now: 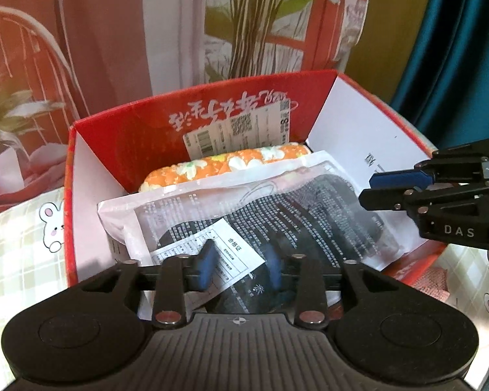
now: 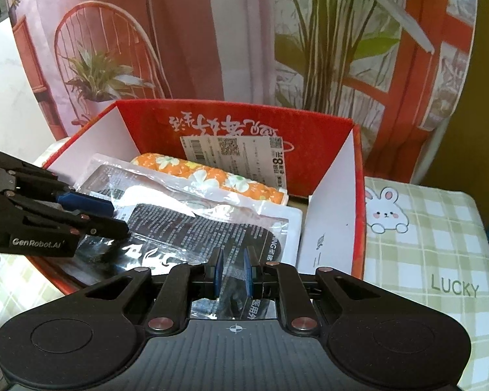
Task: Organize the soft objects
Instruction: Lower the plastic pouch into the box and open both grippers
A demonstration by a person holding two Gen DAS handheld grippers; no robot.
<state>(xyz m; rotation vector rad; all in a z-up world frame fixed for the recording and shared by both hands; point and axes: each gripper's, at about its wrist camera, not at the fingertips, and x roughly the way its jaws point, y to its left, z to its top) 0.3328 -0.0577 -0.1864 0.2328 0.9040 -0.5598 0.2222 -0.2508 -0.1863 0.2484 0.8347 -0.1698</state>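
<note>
left wrist view: the left gripper [image 1: 241,260] stands parted over the near edge of the clear packet [image 1: 260,202], its pads off the film. the packet lies in the red box [image 1: 146,130], in front of an orange floral roll [image 1: 225,164]. the right gripper [image 1: 375,189] reaches in from the right.

right wrist view: the right gripper [image 2: 234,272] is clenched on the packet's [image 2: 195,224] near edge. a rabbit-print cloth [image 2: 423,228] lies under the box [image 2: 358,195].

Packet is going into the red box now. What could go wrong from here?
1. The right gripper seems to pinch only the plastic packet near its edge; slick film might slip.
2. The left gripper has open jaws, so support is one-sided.
3. The packet overlaps the orange floral roll and may sit tilted.
</note>
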